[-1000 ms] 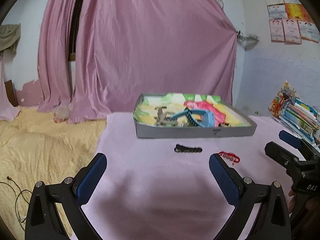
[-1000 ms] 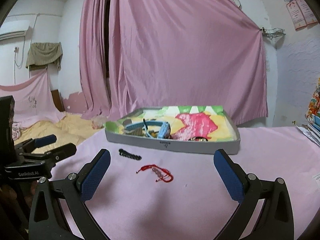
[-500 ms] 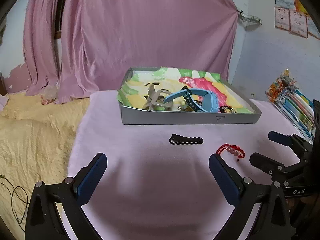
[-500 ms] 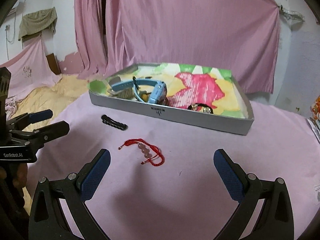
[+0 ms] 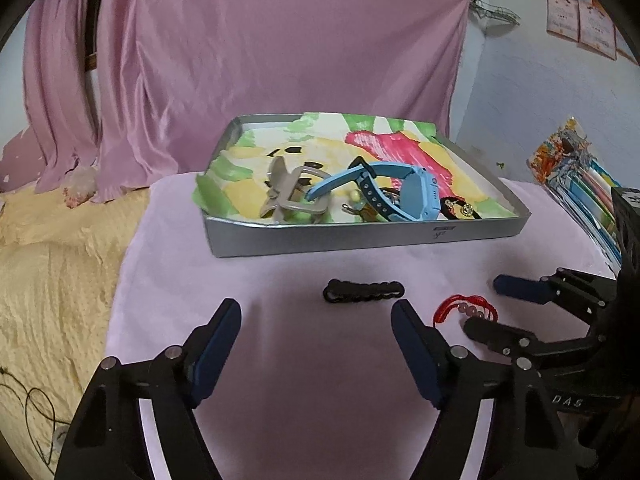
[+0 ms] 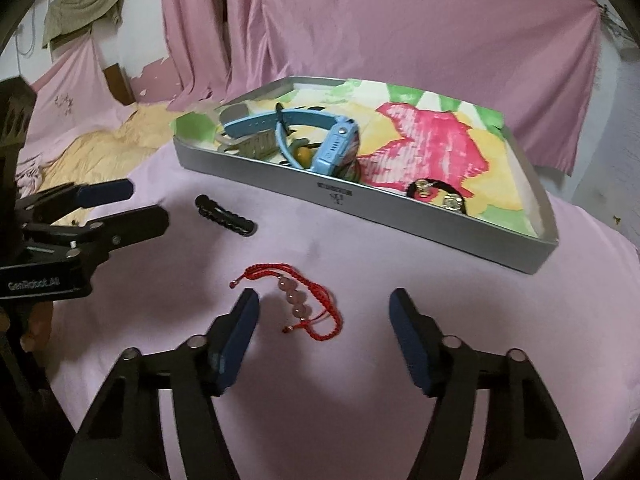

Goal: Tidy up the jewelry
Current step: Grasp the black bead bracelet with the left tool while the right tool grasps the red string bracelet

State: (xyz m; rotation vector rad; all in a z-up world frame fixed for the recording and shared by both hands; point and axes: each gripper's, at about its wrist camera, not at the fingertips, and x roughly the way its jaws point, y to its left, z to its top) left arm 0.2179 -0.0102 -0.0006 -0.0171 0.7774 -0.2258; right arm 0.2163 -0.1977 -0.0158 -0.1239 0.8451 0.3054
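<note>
Jewelry lies loose on the pink cloth [image 5: 280,320] in two pieces, each ahead of its own claw. A red cord bracelet [image 6: 298,300] with pale pink beads sits just beyond the right gripper [image 6: 324,312], between the lines of its two blue fingers and closer to the left one; its long axis runs diagonally, from a knotted end at the far left toward loose cord tails at the near right, with the bead row slanting the same way. That claw's jaws have just been closing, yet the pads stand apart on either side of the bracelet without touching it, so nothing is gripped. A black chain-like piece [image 5: 363,291] lies ahead of the left gripper [image 5: 316,322], a little past its fingertips and nearer the right finger, its long axis crosswise to the claw, running left to right. This claw's jaws have also just been closing, and they stand apart with only bare cloth between them. Farther ahead of both claws rests a grey tray [image 5: 360,236] lined with a bright painted paper, holding a blue watch [image 5: 400,192], a beige clip [image 5: 286,194] and a dark bracelet with gold charms [image 6: 440,196]. In the left wrist view the right gripper reaches in from the right, its fingers flanking the red bracelet.
</note>
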